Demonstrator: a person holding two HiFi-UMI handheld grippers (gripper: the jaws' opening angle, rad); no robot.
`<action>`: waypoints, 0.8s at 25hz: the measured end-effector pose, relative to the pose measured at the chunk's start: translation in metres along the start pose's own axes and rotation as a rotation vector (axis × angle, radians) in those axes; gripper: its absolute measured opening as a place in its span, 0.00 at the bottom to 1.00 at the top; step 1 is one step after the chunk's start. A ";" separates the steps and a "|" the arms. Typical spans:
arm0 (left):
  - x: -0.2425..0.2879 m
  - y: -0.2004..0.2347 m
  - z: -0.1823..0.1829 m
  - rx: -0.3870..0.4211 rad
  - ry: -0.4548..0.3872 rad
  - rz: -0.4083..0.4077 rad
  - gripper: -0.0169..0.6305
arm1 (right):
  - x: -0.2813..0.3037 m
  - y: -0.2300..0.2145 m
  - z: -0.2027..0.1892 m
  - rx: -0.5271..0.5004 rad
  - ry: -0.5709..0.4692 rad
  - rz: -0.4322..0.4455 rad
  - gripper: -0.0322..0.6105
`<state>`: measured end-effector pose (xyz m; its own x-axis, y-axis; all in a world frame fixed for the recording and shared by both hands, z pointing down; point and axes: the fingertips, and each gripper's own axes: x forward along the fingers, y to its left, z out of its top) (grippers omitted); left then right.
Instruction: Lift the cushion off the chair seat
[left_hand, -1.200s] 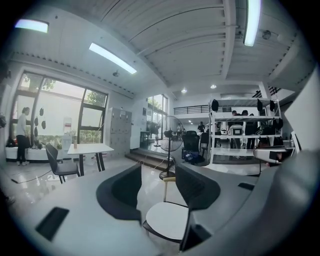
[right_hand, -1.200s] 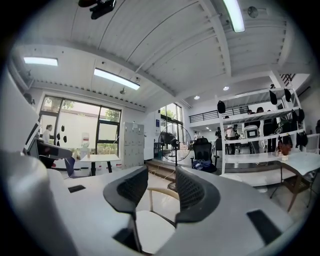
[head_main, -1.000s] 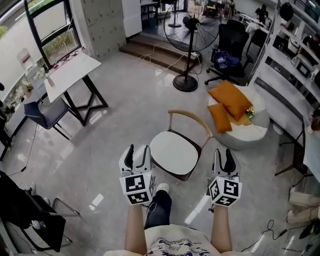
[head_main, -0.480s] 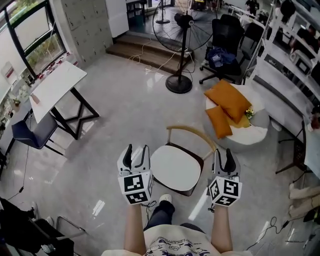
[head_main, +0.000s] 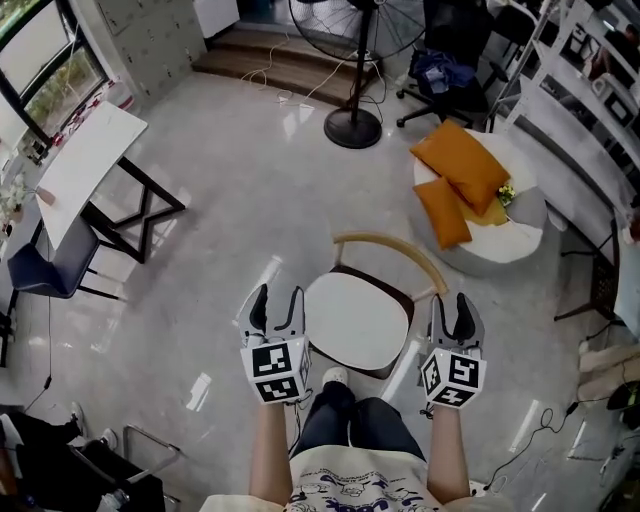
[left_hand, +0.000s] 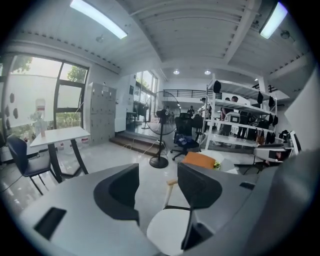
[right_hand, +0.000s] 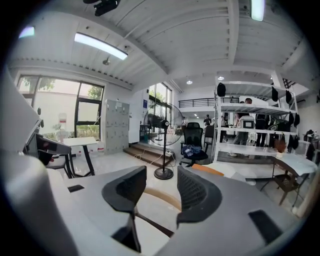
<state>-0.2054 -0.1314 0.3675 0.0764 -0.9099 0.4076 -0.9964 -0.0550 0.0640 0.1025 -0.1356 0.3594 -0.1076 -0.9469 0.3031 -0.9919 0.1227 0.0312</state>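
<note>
Cushion (head_main: 357, 322) flat on chair (head_main: 386, 243), face up

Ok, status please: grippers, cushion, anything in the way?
Both open, left gripper and right gripper, jaws just opening wider, nothing between them. White cushion lies untouched on chair seat. Path clear.

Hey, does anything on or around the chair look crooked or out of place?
Nothing looks spilled or damaged. The white cushion lies flat on the chair but seems slightly off-centre: in the head view a strip of dark seat shows along its far and right edges.
</note>
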 end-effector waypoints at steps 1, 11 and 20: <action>0.008 0.000 -0.007 0.000 0.018 0.001 0.39 | 0.006 -0.002 -0.008 -0.005 0.017 -0.001 0.37; 0.082 0.005 -0.080 -0.011 0.169 0.036 0.39 | 0.064 -0.033 -0.093 -0.022 0.171 -0.033 0.37; 0.134 0.009 -0.180 -0.053 0.330 0.044 0.39 | 0.106 -0.049 -0.214 -0.063 0.362 -0.055 0.38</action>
<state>-0.1979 -0.1799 0.5871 0.0494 -0.7281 0.6837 -0.9965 0.0107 0.0834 0.1544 -0.1785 0.5937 -0.0122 -0.7874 0.6163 -0.9883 0.1033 0.1125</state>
